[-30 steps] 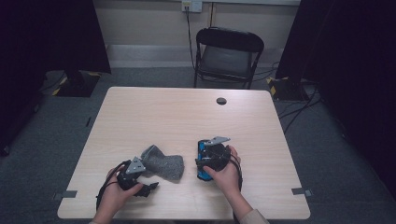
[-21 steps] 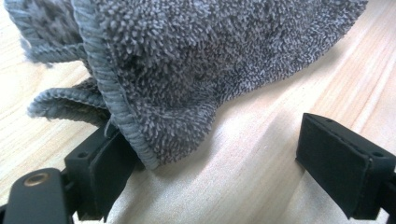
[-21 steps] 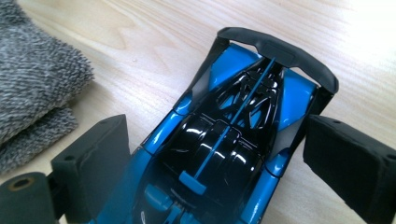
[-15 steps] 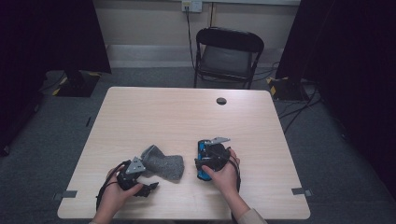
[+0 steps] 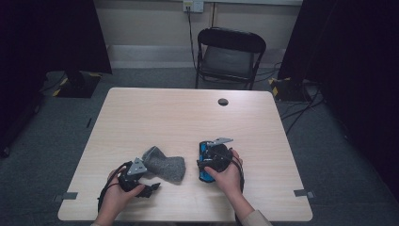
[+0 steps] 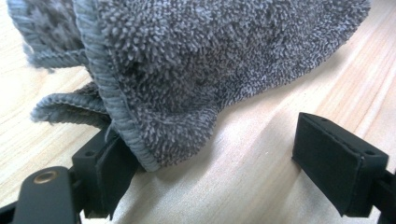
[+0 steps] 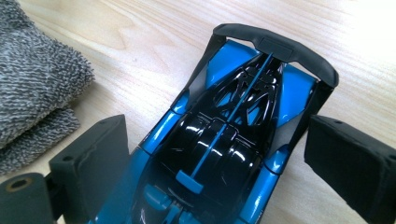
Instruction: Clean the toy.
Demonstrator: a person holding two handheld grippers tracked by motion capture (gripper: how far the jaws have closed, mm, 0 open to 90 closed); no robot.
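A grey terry cloth [image 5: 163,166] lies bunched at the table's near left. My left gripper [image 5: 143,179] sits at its near edge, held by a hand. In the left gripper view the cloth [image 6: 196,60] hangs over the left jaw's tip, and my left gripper [image 6: 219,172] is open with bare wood between the jaws. A blue and black toy car [image 5: 203,165] rests on the table [image 5: 179,117] to the cloth's right. My right gripper [image 5: 210,153] is over it. In the right gripper view the car [image 7: 224,140] lies lengthwise between the wide-set jaws of my right gripper [image 7: 219,144], rear wing farthest away.
A small black round disc [image 5: 223,101] sits near the table's far edge. A black folding chair [image 5: 230,56] stands behind the table. Cables run over the floor at the right, and dark curtains hang at both sides. The cloth's edge [image 7: 37,93] lies just left of the car.
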